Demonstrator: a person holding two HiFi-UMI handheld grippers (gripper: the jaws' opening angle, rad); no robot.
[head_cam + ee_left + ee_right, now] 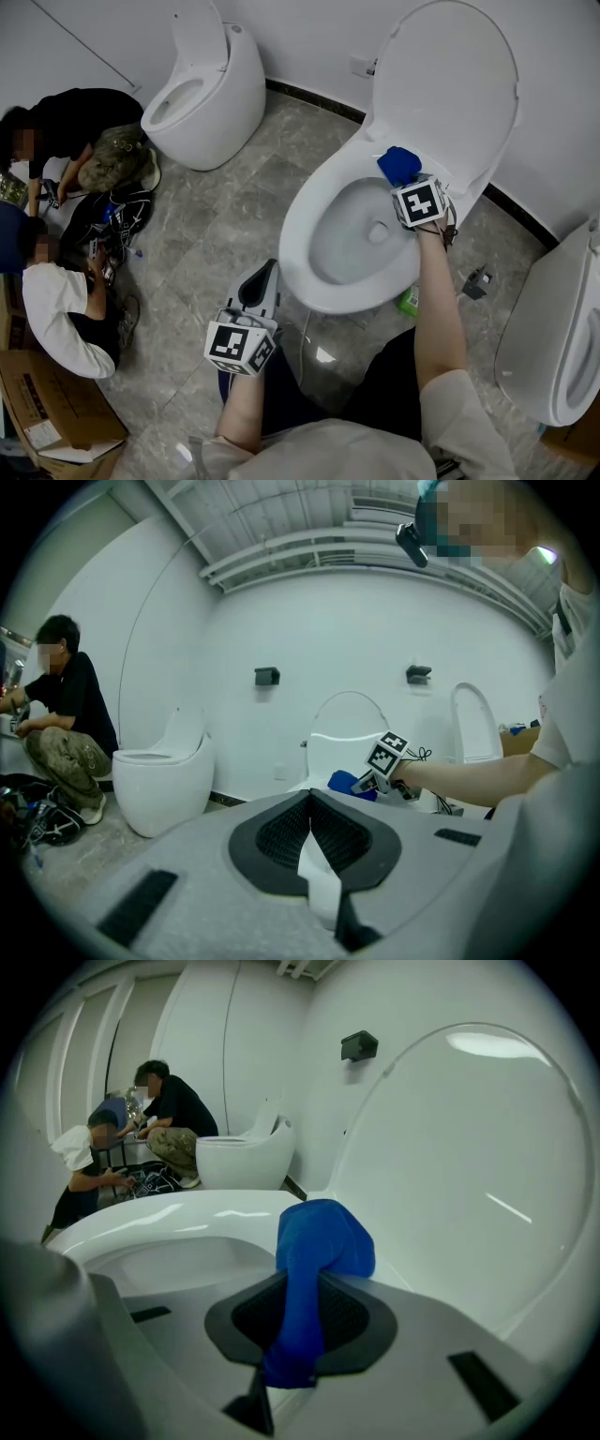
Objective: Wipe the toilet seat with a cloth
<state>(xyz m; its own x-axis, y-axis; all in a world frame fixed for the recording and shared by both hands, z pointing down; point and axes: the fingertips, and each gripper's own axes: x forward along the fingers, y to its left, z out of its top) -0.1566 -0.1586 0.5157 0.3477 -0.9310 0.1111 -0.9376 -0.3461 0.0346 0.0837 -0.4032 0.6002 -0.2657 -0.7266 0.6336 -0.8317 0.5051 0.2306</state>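
Note:
The white toilet stands with its lid (450,84) raised and its seat rim (309,211) exposed. My right gripper (405,180) is shut on a blue cloth (397,163), held at the back of the rim near the hinge. In the right gripper view the cloth (323,1237) bulges out past the jaws of that gripper (305,1283), just over the seat (169,1218). My left gripper (267,272) hovers off the bowl's front left, apart from it. In its own view the left gripper (309,799) is shut, with a thin white strip showing low between the pads.
A second toilet (202,89) stands at the far left, a third (553,328) at the right edge. Two people (66,141) crouch at the left among bags, with a cardboard box (47,394) near them. A green bottle (409,300) lies on the floor beside the bowl.

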